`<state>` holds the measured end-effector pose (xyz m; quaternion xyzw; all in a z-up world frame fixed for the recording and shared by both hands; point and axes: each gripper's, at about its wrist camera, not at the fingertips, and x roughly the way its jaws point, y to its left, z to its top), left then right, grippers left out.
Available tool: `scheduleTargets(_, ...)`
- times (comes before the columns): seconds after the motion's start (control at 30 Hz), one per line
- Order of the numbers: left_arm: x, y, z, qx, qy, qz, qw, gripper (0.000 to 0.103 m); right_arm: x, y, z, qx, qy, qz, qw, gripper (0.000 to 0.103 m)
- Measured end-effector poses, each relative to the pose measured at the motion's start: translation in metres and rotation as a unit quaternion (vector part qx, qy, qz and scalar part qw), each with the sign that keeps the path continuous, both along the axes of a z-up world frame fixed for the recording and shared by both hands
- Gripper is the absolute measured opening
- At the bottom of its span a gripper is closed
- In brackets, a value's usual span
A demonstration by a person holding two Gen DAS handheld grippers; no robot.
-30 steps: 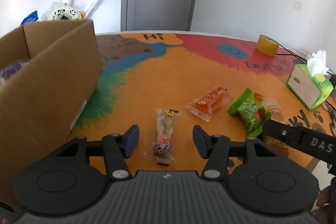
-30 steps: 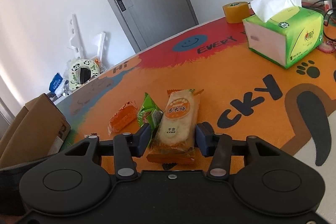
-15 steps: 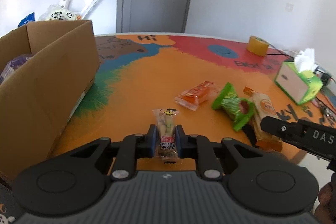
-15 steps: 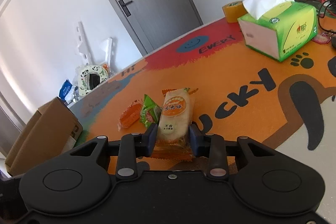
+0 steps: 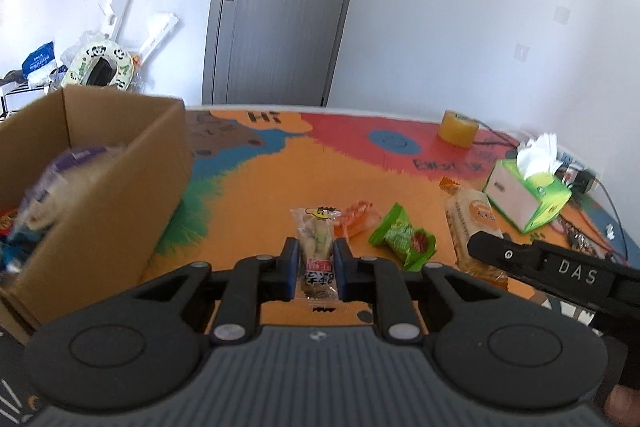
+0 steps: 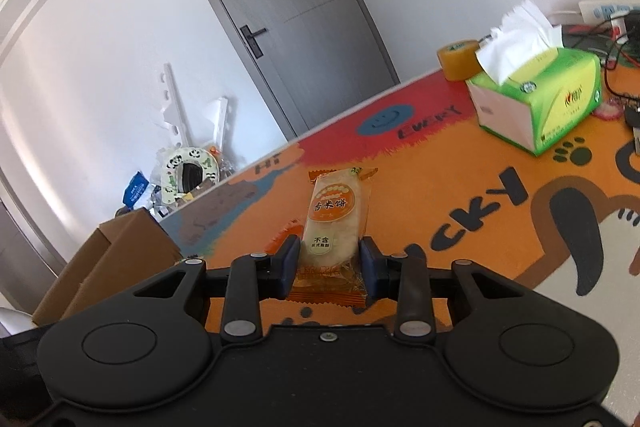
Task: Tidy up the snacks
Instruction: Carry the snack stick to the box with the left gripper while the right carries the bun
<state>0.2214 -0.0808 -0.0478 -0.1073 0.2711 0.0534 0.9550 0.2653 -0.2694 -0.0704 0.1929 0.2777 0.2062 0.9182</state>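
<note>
My left gripper [image 5: 316, 269] is shut on a clear snack packet [image 5: 318, 247] with red print, held above the orange table mat. My right gripper [image 6: 328, 267] is shut on an orange rice-cracker packet [image 6: 334, 215] and holds it lifted off the mat; that packet [image 5: 472, 219] and the right gripper also show at the right of the left wrist view. An orange packet [image 5: 358, 217] and a green packet [image 5: 402, 237] lie on the mat ahead of the left gripper. An open cardboard box [image 5: 120, 179] with several snacks inside stands at the left.
A green tissue box [image 6: 536, 95] and a roll of yellow tape [image 6: 458, 58] stand at the far right of the table, with cables behind them. A grey door [image 5: 280, 7] and floor clutter lie beyond the table. The cardboard box also shows in the right wrist view [image 6: 112, 259].
Both grippers closed on their packets and lifted them off the mat. The left gripper has risen and now looks down into the box more.
</note>
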Motion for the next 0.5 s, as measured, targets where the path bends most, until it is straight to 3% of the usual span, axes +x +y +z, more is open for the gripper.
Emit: scheduleTargets(0.5,-0.033,0.04,0.036,-0.001,-0.052,0.026,0.9983,0.017,-0.02,0.03,0.027,0.004,-0.041,0.031,0.999,0.033)
